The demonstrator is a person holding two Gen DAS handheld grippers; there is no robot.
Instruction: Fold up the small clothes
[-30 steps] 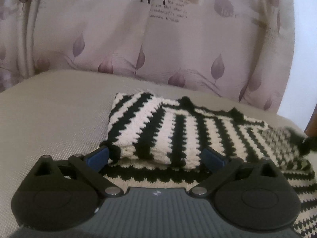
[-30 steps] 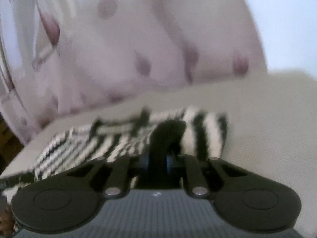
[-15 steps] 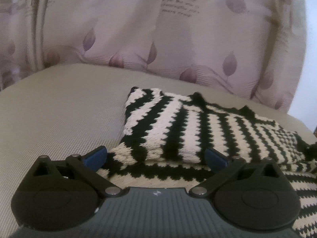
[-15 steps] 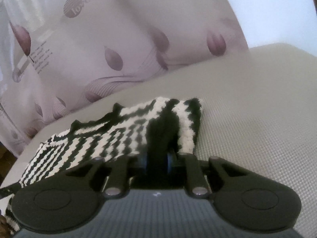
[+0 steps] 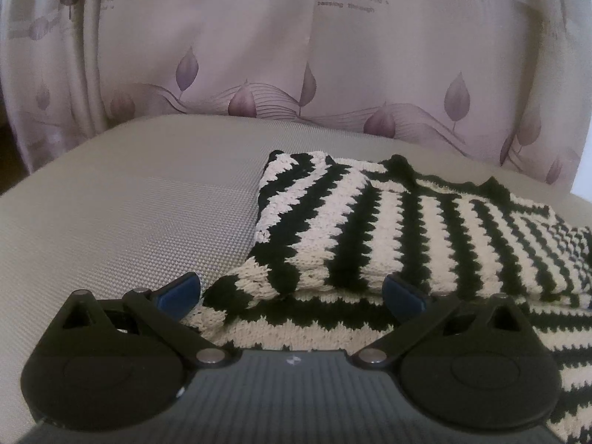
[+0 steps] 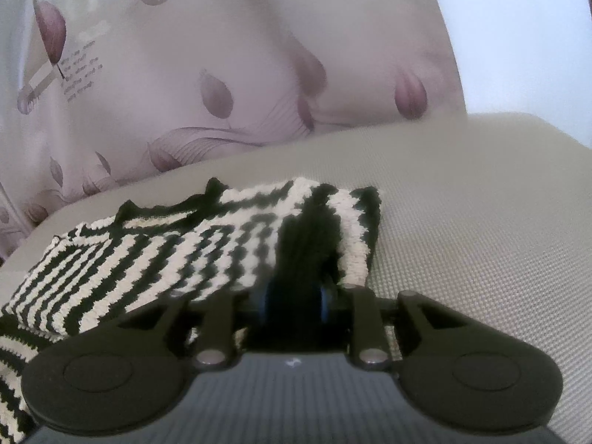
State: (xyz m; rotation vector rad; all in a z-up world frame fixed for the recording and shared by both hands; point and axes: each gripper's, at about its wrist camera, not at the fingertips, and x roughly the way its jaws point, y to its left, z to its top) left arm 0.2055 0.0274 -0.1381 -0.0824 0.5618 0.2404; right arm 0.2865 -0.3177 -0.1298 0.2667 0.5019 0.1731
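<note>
A black-and-white striped knitted garment (image 5: 388,229) lies on the grey mat (image 5: 129,214), with its left part folded over onto the rest. My left gripper (image 5: 290,292) is open, its blue fingertips (image 5: 177,290) spread either side of the garment's near left edge, holding nothing. In the right wrist view the same garment (image 6: 177,251) shows with its right part folded over. My right gripper (image 6: 296,296) is shut on a bunched black fold of the garment's right edge (image 6: 307,240), just above the mat.
A pale curtain with purple leaf prints (image 5: 296,74) hangs right behind the mat; it also shows in the right wrist view (image 6: 222,74). Bare mat (image 6: 462,222) lies right of the garment. A bright wall (image 6: 518,37) is at far right.
My right gripper has carried the garment's right edge over and down onto the rest. My left gripper has stayed open and drawn back a little from the folded left part.
</note>
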